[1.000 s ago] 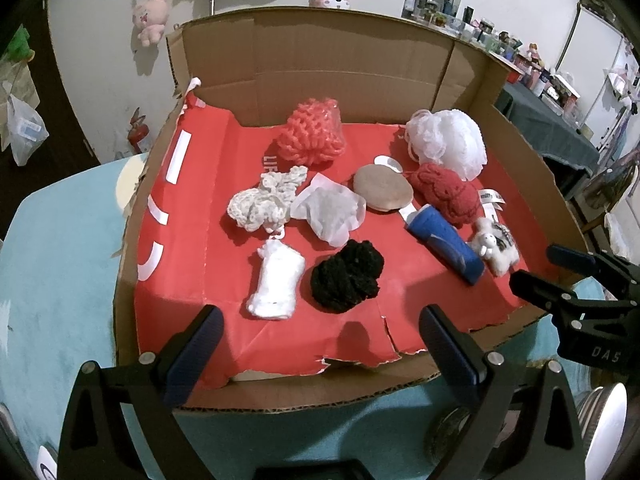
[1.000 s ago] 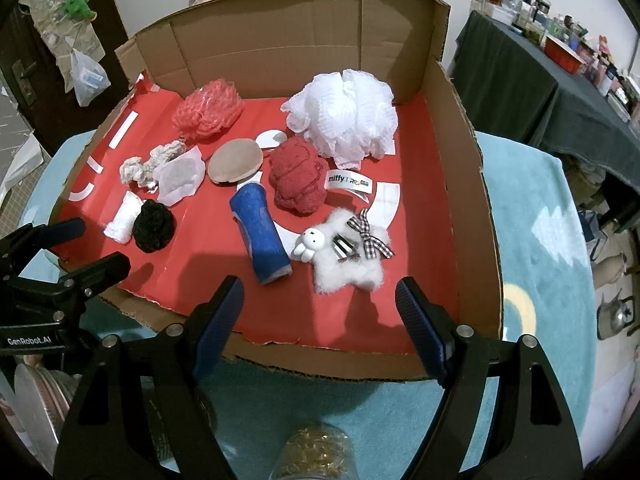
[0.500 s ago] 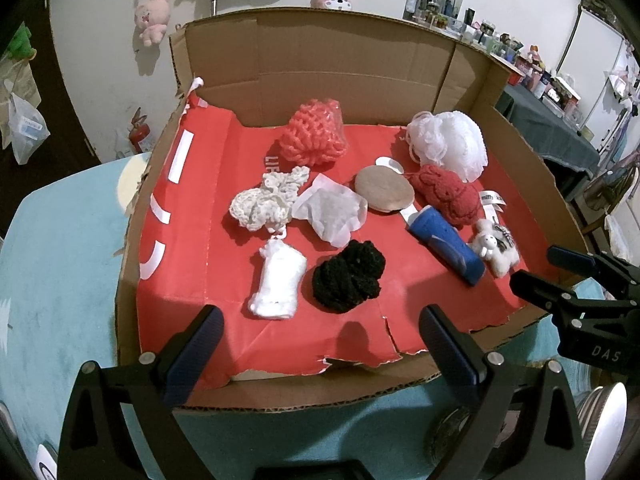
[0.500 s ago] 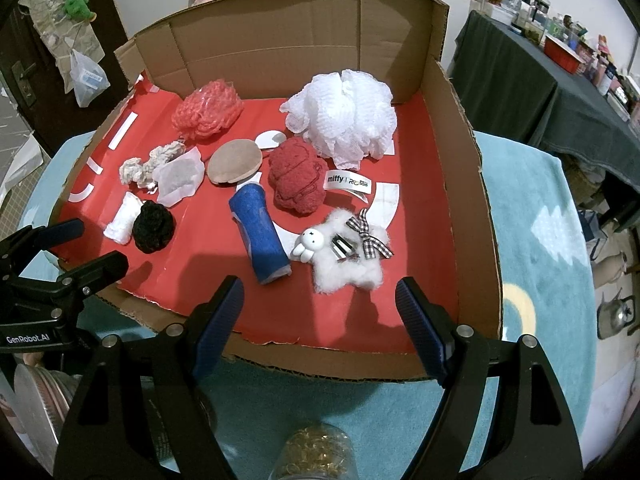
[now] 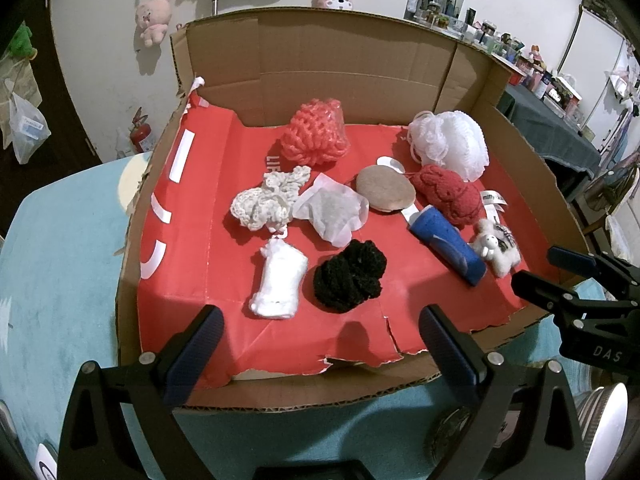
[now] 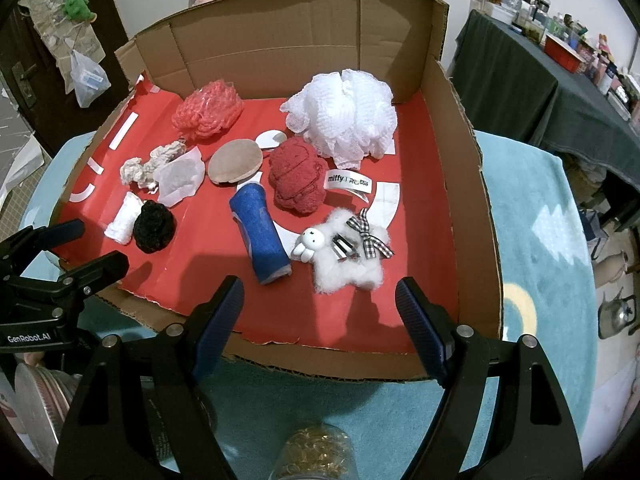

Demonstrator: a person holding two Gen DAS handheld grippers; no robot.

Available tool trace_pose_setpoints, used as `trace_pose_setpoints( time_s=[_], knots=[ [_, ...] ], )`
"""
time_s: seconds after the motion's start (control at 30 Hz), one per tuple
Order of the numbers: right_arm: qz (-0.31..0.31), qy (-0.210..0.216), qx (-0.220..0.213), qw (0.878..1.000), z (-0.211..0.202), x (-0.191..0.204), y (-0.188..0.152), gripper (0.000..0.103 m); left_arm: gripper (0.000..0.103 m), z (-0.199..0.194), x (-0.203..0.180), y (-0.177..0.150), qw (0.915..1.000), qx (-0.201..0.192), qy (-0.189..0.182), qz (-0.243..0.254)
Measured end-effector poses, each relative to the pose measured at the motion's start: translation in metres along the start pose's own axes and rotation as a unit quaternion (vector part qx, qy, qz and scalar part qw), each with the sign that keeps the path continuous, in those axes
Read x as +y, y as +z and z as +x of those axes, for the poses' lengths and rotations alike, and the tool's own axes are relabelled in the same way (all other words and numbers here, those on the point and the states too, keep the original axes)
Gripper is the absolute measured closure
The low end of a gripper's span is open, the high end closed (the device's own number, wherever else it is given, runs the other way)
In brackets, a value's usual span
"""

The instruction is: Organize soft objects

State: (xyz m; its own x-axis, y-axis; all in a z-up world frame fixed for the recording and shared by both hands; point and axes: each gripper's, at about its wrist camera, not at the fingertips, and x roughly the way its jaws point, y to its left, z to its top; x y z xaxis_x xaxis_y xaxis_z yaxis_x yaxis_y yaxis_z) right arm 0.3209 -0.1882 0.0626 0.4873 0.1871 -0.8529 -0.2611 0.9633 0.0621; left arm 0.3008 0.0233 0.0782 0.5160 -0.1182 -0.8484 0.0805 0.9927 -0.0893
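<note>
left wrist view, left tongs (image 5: 320, 332) agape, tilted down, right tongs (image 6: 320, 308) likewise

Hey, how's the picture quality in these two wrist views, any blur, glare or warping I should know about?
Left wrist view: sharp, no motion blur; fisheye bows the cardboard box walls and blackens the corners; soft shadows fall toward the camera from the black yarn ball. Right wrist view: equally sharp and evenly lit, the same bowing; the white mesh puff is bright but keeps its texture.
</note>
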Motion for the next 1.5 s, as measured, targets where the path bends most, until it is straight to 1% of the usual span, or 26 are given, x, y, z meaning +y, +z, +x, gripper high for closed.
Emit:
trace_pose_setpoints(
  time_s=[0.93,1.1,1.13,1.2,1.23,1.33,1.4,1.5],
  knots=[
    [0.002,-0.003,-0.001,1.0,0.0,0.0,0.0,0.025,0.003,0.001,0.002,-0.001,0.9999,0.002,-0.002,-0.011],
    [-0.004,0.001,0.002,1.0,0.0,0.001,0.001,0.025,0.003,-0.006,0.004,-0.003,0.9998,-0.005,-0.01,-0.018],
    [-0.002,0.0,-0.003,1.0,-0.002,0.0,0.001,0.025,0.003,-0.012,0.006,-0.003,0.9996,-0.009,-0.01,-0.023],
    [0.006,-0.007,-0.013,1.0,-0.009,-0.002,0.001,0.025,0.003,-0.027,0.01,-0.004,0.9989,-0.031,-0.017,-0.032],
    [0.011,-0.008,-0.019,1.0,-0.013,-0.004,0.001,0.025,0.003,-0.038,0.012,-0.004,0.9982,-0.047,-0.014,-0.036],
    [0.023,0.0,-0.039,0.999,-0.037,-0.008,0.001,0.025,0.003,-0.066,0.013,-0.007,0.9962,-0.082,0.002,-0.031],
    [0.019,-0.01,-0.061,0.998,-0.059,-0.008,-0.001,0.025,0.003,-0.086,0.011,-0.013,0.9942,-0.106,0.003,-0.022],
    [0.006,-0.021,-0.093,0.995,-0.089,-0.003,-0.009,0.025,0.0,-0.113,0.008,-0.027,0.9909,-0.133,0.005,-0.018]
  ],
)
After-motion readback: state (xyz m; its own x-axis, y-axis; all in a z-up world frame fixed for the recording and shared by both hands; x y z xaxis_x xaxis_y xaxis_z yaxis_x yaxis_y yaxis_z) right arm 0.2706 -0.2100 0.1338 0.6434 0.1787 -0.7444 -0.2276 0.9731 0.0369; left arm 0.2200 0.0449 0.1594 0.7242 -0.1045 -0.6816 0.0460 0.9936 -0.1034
